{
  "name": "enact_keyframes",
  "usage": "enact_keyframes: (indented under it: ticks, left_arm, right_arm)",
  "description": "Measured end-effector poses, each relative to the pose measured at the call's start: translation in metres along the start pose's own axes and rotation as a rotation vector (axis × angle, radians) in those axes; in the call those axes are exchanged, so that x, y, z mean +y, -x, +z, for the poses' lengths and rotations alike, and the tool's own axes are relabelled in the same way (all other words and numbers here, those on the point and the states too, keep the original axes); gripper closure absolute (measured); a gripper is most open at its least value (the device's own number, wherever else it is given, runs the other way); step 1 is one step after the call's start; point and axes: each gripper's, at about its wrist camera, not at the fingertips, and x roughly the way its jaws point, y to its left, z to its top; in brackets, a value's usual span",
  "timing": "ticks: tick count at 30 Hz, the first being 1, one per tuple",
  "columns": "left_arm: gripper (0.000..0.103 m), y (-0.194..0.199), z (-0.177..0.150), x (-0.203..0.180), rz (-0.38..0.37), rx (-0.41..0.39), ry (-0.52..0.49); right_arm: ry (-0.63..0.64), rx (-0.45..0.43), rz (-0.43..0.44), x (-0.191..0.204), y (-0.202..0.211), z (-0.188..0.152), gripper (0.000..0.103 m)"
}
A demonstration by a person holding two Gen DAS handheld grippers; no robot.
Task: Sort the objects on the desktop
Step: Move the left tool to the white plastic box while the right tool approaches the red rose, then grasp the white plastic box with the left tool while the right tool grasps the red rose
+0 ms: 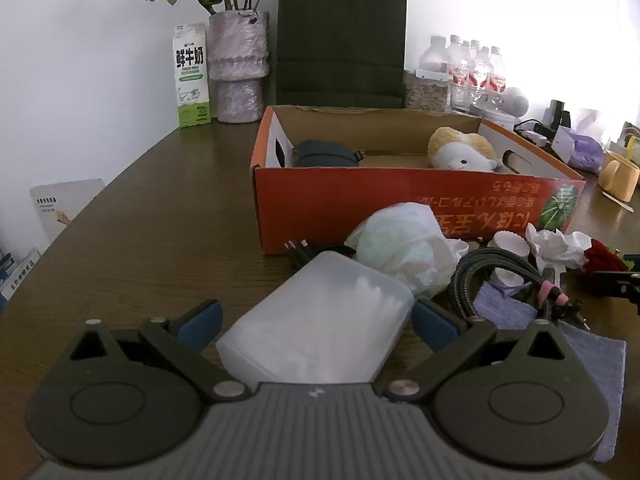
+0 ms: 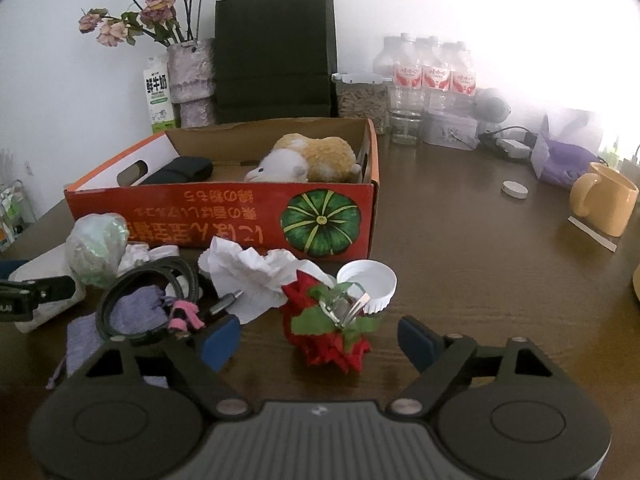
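both grippers sit low over the brown desk [image 2: 460, 220]. our left gripper [image 1: 316, 320] has its blue pads set wide on either side of a translucent plastic box [image 1: 320, 328] that seems to hold cotton swabs; the box lies between the jaws, but we cannot tell whether the pads actually press on it. just beyond the box lies a crumpled pale green plastic bag [image 1: 404, 248], and to its right a coiled braided cable [image 1: 504, 280] with a pink tie rests on a lilac cloth [image 1: 592, 356].

our right gripper [image 2: 320, 336] stands wide, its pads clear of everything. between the pads, slightly ahead, lies a red artificial flower [image 2: 324, 320] with green leaves and what looks like a metal clip on top. a white ribbed cap [image 2: 370, 284] sits just behind the flower, touching it, and crumpled white tissue [image 2: 256, 276] lies ahead and to the left.

straight ahead of both grippers stands an orange cardboard box [image 2: 224, 216] with a green pumpkin printed on its near wall. inside it we see a yellow and white plush toy [image 2: 312, 158] on the right and a dark pouch [image 2: 180, 170] on the left.

farther back stand a milk carton [image 1: 191, 80], a vase of dried roses [image 1: 238, 68], a dark paper bag [image 2: 274, 52] and water bottles [image 2: 432, 72]. a yellow mug [image 2: 604, 200] sits far right of our right gripper.
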Motion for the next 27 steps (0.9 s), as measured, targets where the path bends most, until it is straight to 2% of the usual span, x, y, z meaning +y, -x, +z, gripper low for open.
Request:
enact_keyframes:
  ticks: [4,7,9,14,20,27]
  left_arm:
    - [0.0,-0.001,0.0,0.001,0.015,-0.006,0.01]
    - [0.001,-0.001,-0.001,0.001,0.024,-0.01,0.007]
    - [0.005,-0.001,-0.001,0.001,0.028,-0.013,0.005]
    - [0.021,0.002,-0.003,-0.003,0.053,-0.026,-0.002]
    - [0.025,0.005,-0.006,-0.01,0.1,-0.031,-0.029]
    - [0.027,0.007,-0.008,-0.017,0.136,-0.028,-0.042]
  right_arm:
    - [0.015,-0.001,-0.01,0.001,-0.003,0.001,0.029]
    - [0.019,0.002,-0.013,0.001,-0.005,0.001,0.037]
    - [0.022,0.003,-0.014,0.002,-0.006,0.001,0.044]
    - [0.032,-0.001,-0.016,0.004,-0.006,0.0,0.048]
    - [0.055,-0.004,-0.022,0.008,-0.005,-0.002,0.048]
    - [0.052,-0.009,-0.018,0.01,-0.004,-0.005,0.064]
